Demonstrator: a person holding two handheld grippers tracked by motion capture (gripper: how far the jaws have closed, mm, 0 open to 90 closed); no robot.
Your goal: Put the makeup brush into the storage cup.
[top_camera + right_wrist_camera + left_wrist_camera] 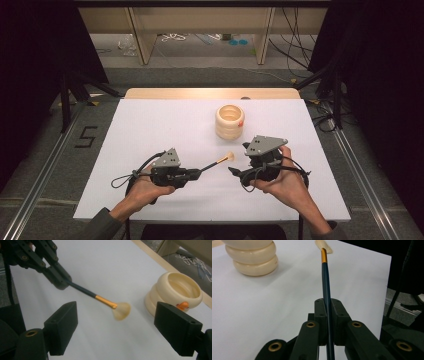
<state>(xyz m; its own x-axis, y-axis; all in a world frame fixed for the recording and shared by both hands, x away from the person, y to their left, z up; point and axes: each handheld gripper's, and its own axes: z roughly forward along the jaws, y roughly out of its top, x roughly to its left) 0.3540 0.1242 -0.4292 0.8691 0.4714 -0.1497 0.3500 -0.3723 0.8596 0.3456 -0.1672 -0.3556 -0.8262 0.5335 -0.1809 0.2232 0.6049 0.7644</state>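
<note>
A slim dark-handled brush with a gold ferrule and pale fan bristles [218, 161] is clamped at its handle end by the left gripper [327, 322], bristles held above the middle of the white table [150, 130], nearer its front edge. The right gripper [115, 327] is held with jaws wide apart, nothing between them. The cream ribbed ring-shaped pot [230, 121] is set toward the far edge. With so thin a handle gripped at one end, the brush could be pivoted or dropped, or the pot could be tipped.

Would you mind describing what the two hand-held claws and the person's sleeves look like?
Both are black. The left claw and right claw each carry a grey three-cornered plate with small holes on top and trail a black cable. Brass-coloured rings mark the joints, and the jaws end in blocky black pads. The sleeves are grey-green.
</note>
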